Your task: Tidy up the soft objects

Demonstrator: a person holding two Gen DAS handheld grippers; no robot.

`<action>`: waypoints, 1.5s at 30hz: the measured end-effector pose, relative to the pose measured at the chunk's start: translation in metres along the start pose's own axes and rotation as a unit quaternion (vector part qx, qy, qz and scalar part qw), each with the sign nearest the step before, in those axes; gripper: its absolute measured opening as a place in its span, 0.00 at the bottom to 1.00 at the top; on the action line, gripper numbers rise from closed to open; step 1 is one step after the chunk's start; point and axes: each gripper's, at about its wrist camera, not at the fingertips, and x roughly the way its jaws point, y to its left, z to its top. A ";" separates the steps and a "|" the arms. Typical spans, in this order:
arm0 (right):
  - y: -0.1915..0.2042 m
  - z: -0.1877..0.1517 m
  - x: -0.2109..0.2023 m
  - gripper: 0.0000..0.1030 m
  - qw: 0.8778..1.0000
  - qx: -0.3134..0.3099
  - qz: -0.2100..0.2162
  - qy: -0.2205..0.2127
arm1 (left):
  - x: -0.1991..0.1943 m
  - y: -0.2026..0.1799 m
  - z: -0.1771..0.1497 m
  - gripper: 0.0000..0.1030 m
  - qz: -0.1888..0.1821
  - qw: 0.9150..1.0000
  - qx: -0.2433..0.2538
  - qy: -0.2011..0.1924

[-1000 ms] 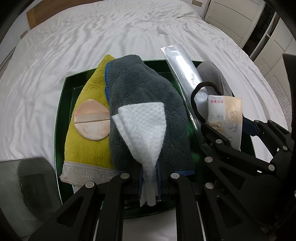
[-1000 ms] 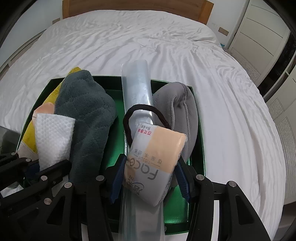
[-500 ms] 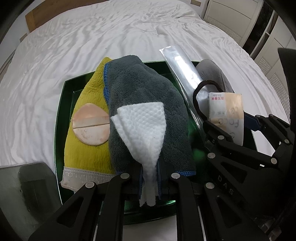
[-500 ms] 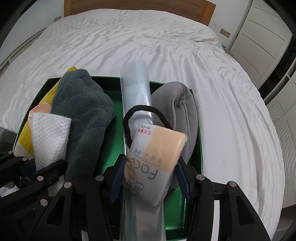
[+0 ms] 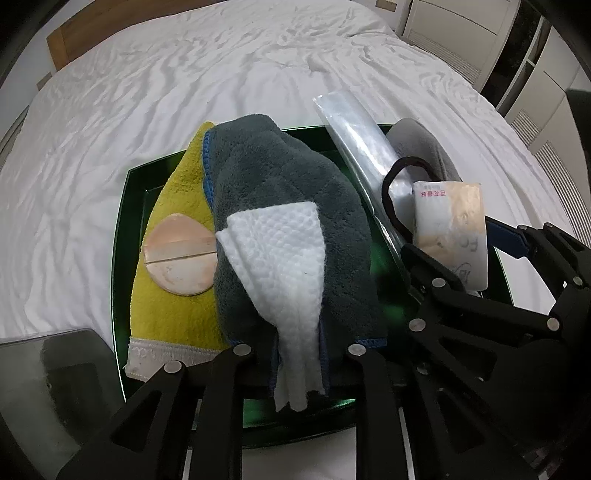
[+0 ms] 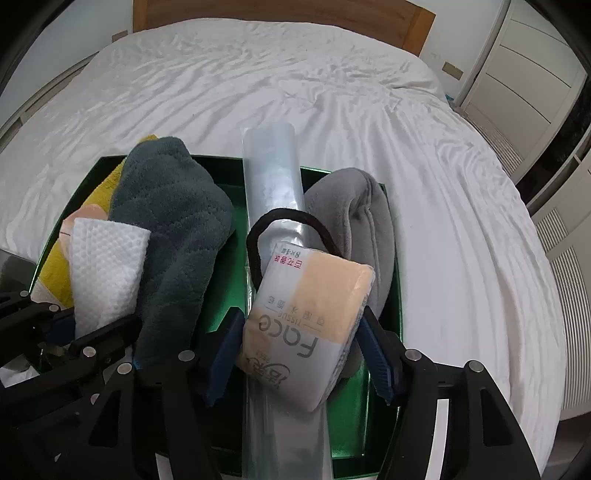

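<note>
A green tray (image 5: 122, 236) (image 6: 229, 295) lies on a white bed. In it are a yellow cloth (image 5: 173, 206), a round pink puff (image 5: 179, 258), a dark grey towel (image 5: 280, 177) (image 6: 177, 210), a clear plastic sleeve (image 5: 358, 147) (image 6: 271, 173), a black hair band (image 6: 288, 218) and a light grey cloth (image 6: 358, 210). My left gripper (image 5: 295, 354) is shut on a white woven wipe (image 5: 284, 258) (image 6: 107, 266) lying over the towel. My right gripper (image 6: 299, 354) is shut on a tissue pack (image 6: 306, 317) (image 5: 450, 225) above the sleeve.
The white sheet (image 6: 258, 92) spreads wrinkled around the tray. A wooden headboard (image 6: 280, 14) stands at the far end. White cupboards (image 6: 528, 74) line the right. A dark glossy object (image 5: 55, 387) sits at the lower left beside the tray.
Both grippers have drawn back slightly toward the near tray edge, still holding the wipe and the tissue pack. Nothing was let go.
</note>
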 end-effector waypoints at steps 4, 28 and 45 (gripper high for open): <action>-0.003 -0.002 -0.007 0.63 1.000 0.001 0.003 -0.002 | -0.006 -0.001 -0.002 0.19 0.005 1.000 0.003 -0.003; -0.015 -0.011 -0.077 0.75 0.998 0.043 0.010 -0.043 | -0.064 0.019 -0.014 0.78 0.023 0.997 -0.017 -0.065; -0.031 -0.032 -0.113 0.77 0.993 0.091 0.056 -0.051 | -0.082 0.009 -0.042 0.78 0.006 0.997 -0.018 -0.073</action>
